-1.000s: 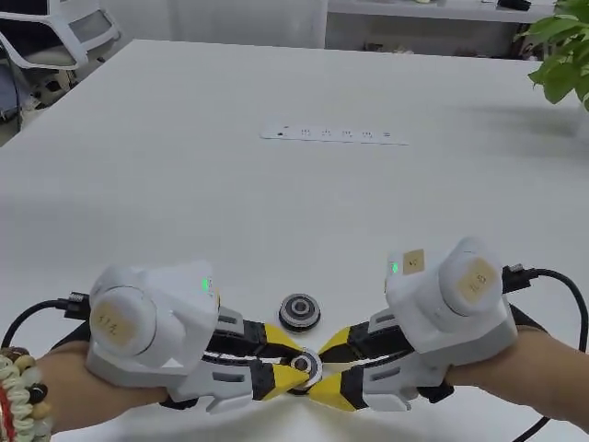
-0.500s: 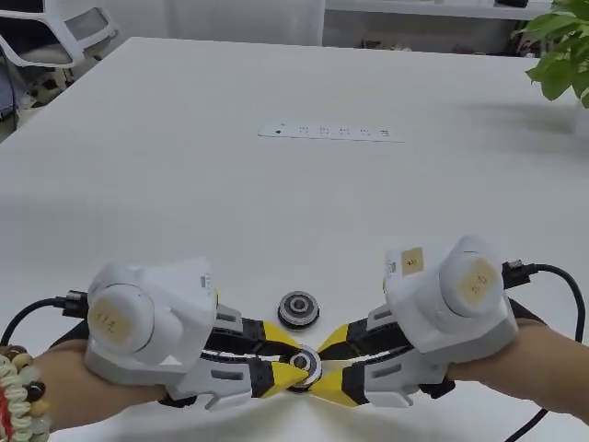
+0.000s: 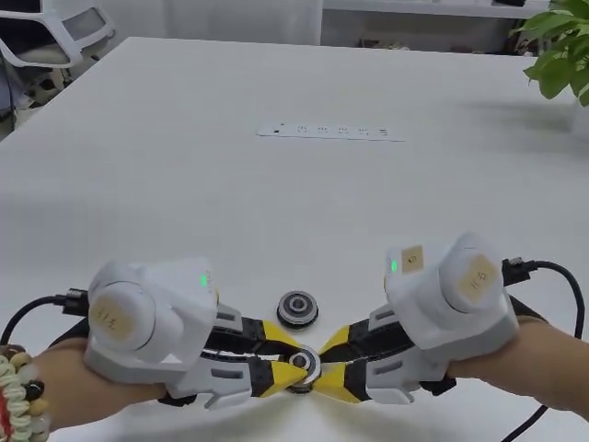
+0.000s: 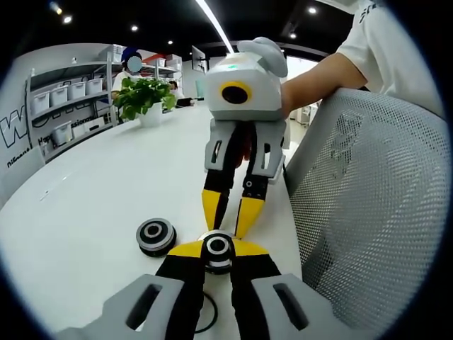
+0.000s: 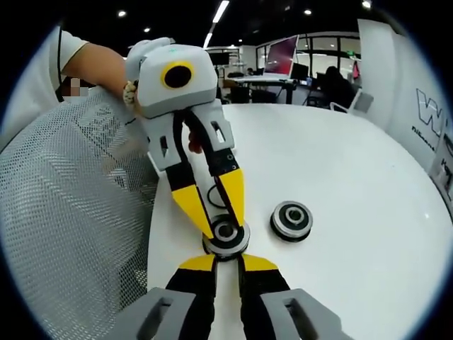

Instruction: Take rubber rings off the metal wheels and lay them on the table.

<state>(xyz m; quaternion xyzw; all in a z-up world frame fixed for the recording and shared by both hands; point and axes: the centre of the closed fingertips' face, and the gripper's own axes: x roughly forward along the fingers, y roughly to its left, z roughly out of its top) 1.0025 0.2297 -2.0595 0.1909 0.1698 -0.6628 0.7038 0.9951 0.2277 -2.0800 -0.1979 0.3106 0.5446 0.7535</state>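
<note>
Roughly midway, by judgement — a thin black loop [image 4: 211, 310], likely a ring already off, is seen lying on the desk [image 3: 276, 203] under the left gripper [image 3: 291, 362]. One wheel [image 5: 226, 236] is held at the desk's near edge; a second wheel [image 3: 297, 308] sits just beyond it, untouched, its dark ring seemingly on. Left fingers are closed onto the held wheel from one side, and the right gripper [image 3: 322, 365] fingers are narrowed onto its opposite rim — whether rubber is pinched cannot be told.
</note>
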